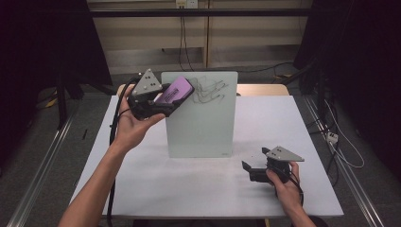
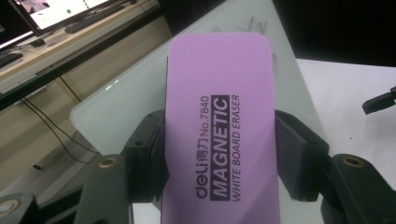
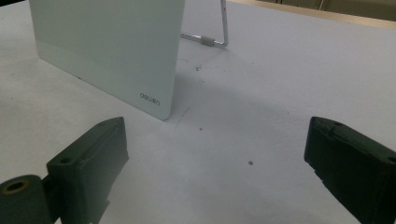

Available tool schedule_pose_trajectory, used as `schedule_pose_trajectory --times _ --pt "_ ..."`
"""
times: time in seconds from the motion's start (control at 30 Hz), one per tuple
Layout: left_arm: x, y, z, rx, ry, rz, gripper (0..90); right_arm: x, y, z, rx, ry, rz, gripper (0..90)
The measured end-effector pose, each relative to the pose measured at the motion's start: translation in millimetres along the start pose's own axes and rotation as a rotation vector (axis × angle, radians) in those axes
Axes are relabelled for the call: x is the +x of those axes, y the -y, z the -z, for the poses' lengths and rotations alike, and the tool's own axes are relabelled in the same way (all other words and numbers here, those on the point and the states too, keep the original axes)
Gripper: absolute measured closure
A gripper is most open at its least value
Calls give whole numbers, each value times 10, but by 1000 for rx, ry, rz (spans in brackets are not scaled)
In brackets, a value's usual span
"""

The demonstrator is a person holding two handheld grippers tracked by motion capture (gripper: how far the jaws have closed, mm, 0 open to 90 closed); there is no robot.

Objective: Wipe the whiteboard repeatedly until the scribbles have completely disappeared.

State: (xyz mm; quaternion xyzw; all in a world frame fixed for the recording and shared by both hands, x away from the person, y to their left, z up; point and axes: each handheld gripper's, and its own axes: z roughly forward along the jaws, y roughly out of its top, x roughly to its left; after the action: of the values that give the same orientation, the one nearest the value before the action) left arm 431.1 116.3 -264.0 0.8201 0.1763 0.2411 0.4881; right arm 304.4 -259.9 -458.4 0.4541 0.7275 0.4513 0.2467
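Eraser (image 2: 219, 135): 1, clamped in left gripper (image 2: 219, 154) | whiteboard (image 1: 201, 120): 1 | right gripper (image 3: 215, 163): wide, empty

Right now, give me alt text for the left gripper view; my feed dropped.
A purple whiteboard eraser is clamped between the left gripper's two black jaws, printed face toward the camera. Behind it stands a pale glass whiteboard with faint scribbles near its top.

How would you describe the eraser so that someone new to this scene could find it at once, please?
Start at the pale glass board standing on the white table. At its top left corner, the left tongs grip a flat purple eraser by its long edges. It is the one purple thing here, printed "MAGNETIC WHITE BOARD ERASER".
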Motion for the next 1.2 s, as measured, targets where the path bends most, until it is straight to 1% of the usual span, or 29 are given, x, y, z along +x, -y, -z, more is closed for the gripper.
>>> schedule_pose_trajectory --times 0.03,0.1,0.2,0.4,0.47,0.5,0.6,0.67,0.77,0.87,0.9,0.93,1.0,1.13,1.2 --pt "21 -6 -7 -7 7 14 408 -1 0 1 0 0 -1 63" --pt "56 -26 -15 2 -16 -4 408 -1 0 3 -2 2 -5 63" --pt "87 -56 -27 2 -29 -17 408 -3 1 2 0 0 -2 64" --pt "105 -113 -70 15 -48 -81 408 -1 0 1 0 -1 -2 63" --pt "100 -124 -85 18 -46 -88 408 0 0 1 1 -1 -2 63" --pt "95 -131 -93 24 -50 -102 408 0 0 1 0 -1 -1 63" --pt "86 -139 -114 28 -48 -110 408 -1 0 0 2 -1 -3 63" --pt "81 -140 -127 32 -57 -125 408 0 0 -2 4 0 -4 63" --pt "68 -128 -144 42 -66 -136 409 1 0 0 1 -2 0 64" --pt "62 -123 -149 46 -71 -143 409 0 0 2 0 -3 -1 63" --pt "51 -120 -158 45 -79 -145 409 2 0 3 1 -2 0 63" --pt "42 -125 -162 57 -76 -152 409 2 0 2 0 -4 0 63" --pt "31 -128 -168 65 -79 -165 410 3 0 2 0 -4 1 63" --pt "32 -132 -168 62 -77 -157 410 1 0 0 0 -4 1 63" --pt "35 -129 -168 53 -73 -151 410 1 -1 -1 1 -5 1 63"
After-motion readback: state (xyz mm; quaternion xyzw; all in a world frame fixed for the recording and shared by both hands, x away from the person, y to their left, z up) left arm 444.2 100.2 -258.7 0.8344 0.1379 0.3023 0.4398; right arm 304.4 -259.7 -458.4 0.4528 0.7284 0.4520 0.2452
